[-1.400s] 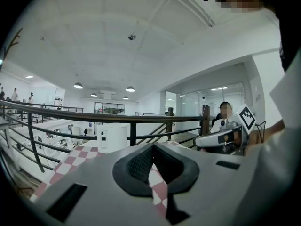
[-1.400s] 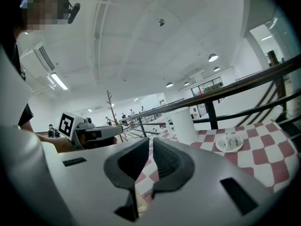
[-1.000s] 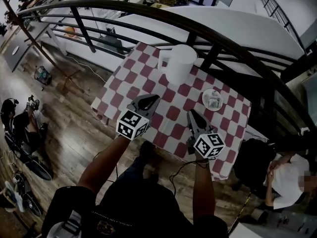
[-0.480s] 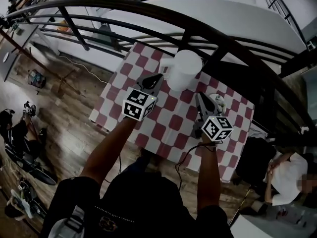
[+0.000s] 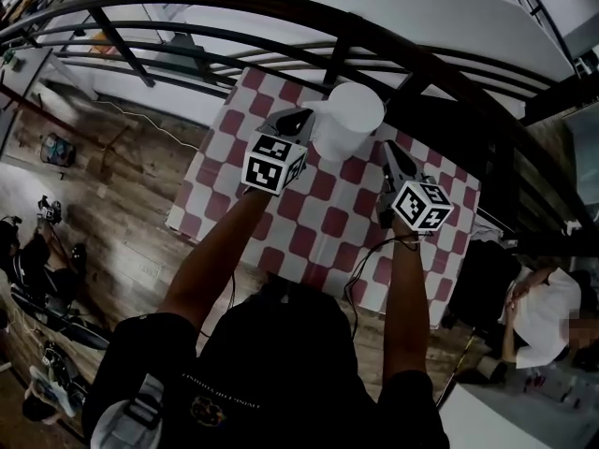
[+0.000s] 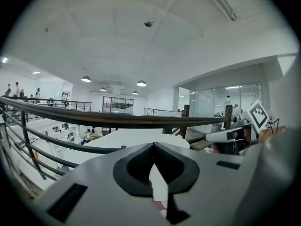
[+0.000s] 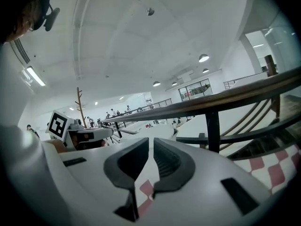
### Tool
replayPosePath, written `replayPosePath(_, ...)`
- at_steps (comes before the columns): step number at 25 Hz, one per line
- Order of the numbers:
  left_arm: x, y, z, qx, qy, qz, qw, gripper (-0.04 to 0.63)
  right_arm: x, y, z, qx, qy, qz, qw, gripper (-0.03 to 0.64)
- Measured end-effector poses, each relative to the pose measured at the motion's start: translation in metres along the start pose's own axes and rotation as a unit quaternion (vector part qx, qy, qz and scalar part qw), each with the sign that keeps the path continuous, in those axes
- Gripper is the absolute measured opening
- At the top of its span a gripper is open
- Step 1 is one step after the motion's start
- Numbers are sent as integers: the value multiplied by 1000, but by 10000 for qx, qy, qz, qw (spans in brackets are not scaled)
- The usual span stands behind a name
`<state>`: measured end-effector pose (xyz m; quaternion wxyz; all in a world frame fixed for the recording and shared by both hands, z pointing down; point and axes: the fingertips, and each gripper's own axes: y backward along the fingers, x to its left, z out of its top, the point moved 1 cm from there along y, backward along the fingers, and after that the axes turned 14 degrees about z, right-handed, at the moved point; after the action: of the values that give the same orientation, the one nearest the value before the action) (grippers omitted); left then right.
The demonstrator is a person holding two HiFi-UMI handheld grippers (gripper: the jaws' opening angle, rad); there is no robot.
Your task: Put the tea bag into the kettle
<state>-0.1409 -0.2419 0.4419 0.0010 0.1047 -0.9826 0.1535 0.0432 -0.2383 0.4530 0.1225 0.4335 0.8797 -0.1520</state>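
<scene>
Left tongs (image 5: 299,117): together at the tips, nothing between them; they point up the bench (image 5: 323,227) at a shallow downward slant, tips just beside the near-left side of the kettle.
Right tongs (image 5: 387,150): together as well, with nothing clamped; they point the same way from the kettle's right, tips a little short of it.
Kettle (image 5: 349,120): white and upright with its round top facing up, at the far edge of the checked bench just inside the dark railing (image 5: 281,12). It sits between the lines of the two tongs and ahead of both.
Kettle handle: it seems to be on the side facing the left tongs, though it is too small to be sure.
Tea bag: not in sight in any view. The right tongs cover part of the bench on the kettle's right, so it may lie under them; that is a guess.
Nearer hand: the left is closer to the kettle. The right covers the hidden patch where the bag may be.
Key relation: the bag must first be found low on the bench. The kettle's mouth then lies ahead and to the left of the right tongs, and higher than the cloth.
Judged stage: approach only, with no pickup yet.
</scene>
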Motion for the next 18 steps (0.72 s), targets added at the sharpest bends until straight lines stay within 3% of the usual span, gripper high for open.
replayPosePath(9,9,-32,-8,190,255,146,9994,3,-26,-16,7,94,-27,-111,9999,20)
replayPosePath(14,24,-40,-14,307,290,432,9982,3,-43,-30,5,139,-85,-112,9998,20)
replayPosePath(18,17,-42,-20,317,381,366,9981,2,-58,-25,1,229,-148,-274,9993,19)
